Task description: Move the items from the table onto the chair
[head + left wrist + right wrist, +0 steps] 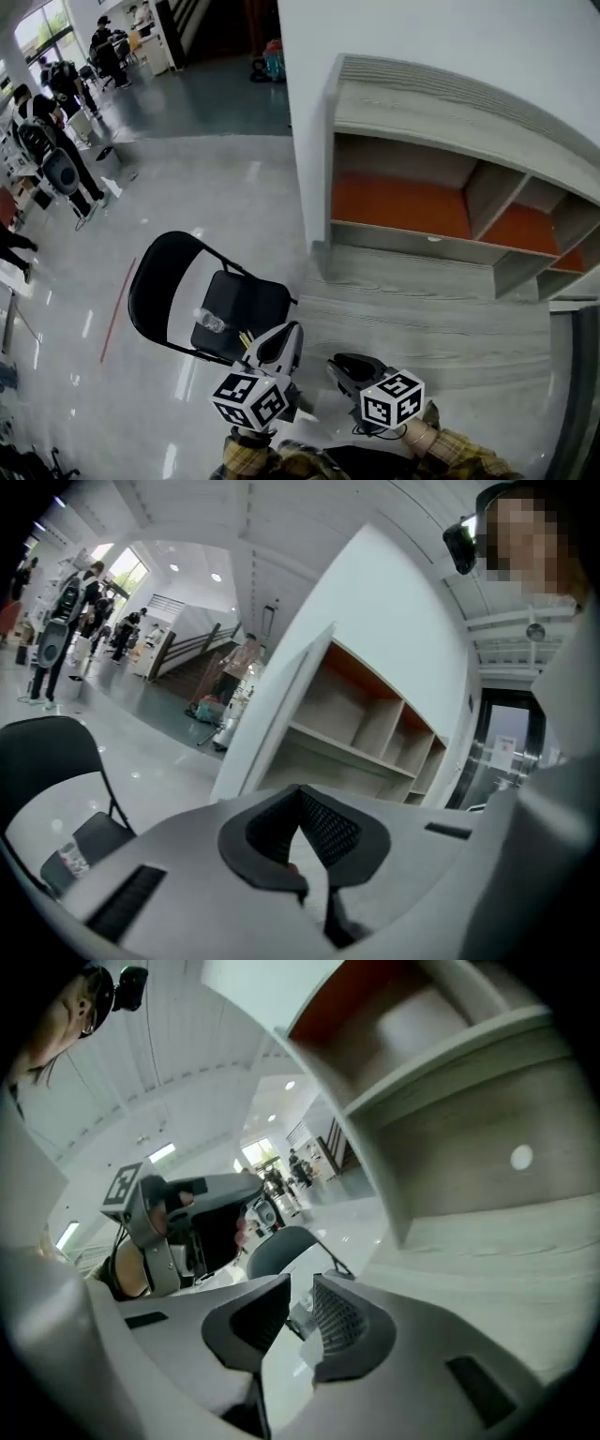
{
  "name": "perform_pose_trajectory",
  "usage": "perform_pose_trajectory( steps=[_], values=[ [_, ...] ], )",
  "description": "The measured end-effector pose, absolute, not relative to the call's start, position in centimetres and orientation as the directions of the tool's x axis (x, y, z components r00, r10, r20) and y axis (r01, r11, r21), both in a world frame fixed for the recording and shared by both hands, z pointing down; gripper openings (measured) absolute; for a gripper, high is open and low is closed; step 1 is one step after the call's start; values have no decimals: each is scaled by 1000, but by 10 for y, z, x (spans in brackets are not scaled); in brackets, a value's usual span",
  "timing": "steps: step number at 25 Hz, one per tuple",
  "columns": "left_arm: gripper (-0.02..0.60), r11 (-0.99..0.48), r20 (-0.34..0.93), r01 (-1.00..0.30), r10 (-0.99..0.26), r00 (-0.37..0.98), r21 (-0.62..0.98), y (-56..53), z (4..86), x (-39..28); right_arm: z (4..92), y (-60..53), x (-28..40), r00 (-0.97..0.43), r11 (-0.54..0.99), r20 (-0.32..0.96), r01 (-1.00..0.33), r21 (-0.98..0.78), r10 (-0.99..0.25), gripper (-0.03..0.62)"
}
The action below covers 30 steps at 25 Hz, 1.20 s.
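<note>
**Item:** clear plastic bottle (210, 321), lying on its side on the seat of the chair (155, 281), towards the seat's left edge in the head view. A small yellowish thing (246, 337) lies near the seat's front edge, too small to identify.

**Chair:** black folding type with a solid backrest and a thin tube frame. It stands on the floor (187, 187), just beside the left end of the table (422, 328).

**Grippers:** both are held low in the head view, over the near edge of the table and the chair.
- Left gripper (300, 794): pad tips together, nothing visible between them.
- Right gripper (300, 1297): jaws slightly apart, clamping nothing. The chair and floor show through the gap.

**Surface:** grey wood-grain table top. A shelf unit (441, 122) of the same grey stands at its far side, with open compartments backed by orange panels (394, 202).

**Room:**
- Glossy pale tiled floor with light reflections.
- A thin red line (117, 309) on the floor, left of the chair.
- A white wall (422, 37) behind the shelf unit.
- An open hall at upper left, with several people (56, 122) standing well away.

**Operator:** a plaid sleeve (459, 455) shows at the bottom edge.
</note>
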<state>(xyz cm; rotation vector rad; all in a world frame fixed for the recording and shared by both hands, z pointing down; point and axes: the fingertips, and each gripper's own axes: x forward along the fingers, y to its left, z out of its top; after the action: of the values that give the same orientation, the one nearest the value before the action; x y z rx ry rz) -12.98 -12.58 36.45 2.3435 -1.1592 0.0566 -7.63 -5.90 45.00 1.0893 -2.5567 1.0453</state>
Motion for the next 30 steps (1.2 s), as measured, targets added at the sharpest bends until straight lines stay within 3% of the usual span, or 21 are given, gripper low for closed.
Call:
perform_pose_trajectory(
  steps=[6,14,20,30],
  values=[
    [4,-658,221,-617,-586,780,432,-89,336,37,400,-34,120,-475,305,340,-841,-447,-812,64],
    [3,-768,207,-485,-439,874,418,-23,322,193,359,24,293,-296,178,270,-905,-387,-916,63],
    [4,-798,240,-445,-376,895,408,3,326,228,342,46,340,-213,122,223,-924,-362,-951,31],
    [4,-781,242,-483,-418,875,397,-1,317,207,318,48,314,-259,194,197,-934,-299,-946,18]
  ],
)
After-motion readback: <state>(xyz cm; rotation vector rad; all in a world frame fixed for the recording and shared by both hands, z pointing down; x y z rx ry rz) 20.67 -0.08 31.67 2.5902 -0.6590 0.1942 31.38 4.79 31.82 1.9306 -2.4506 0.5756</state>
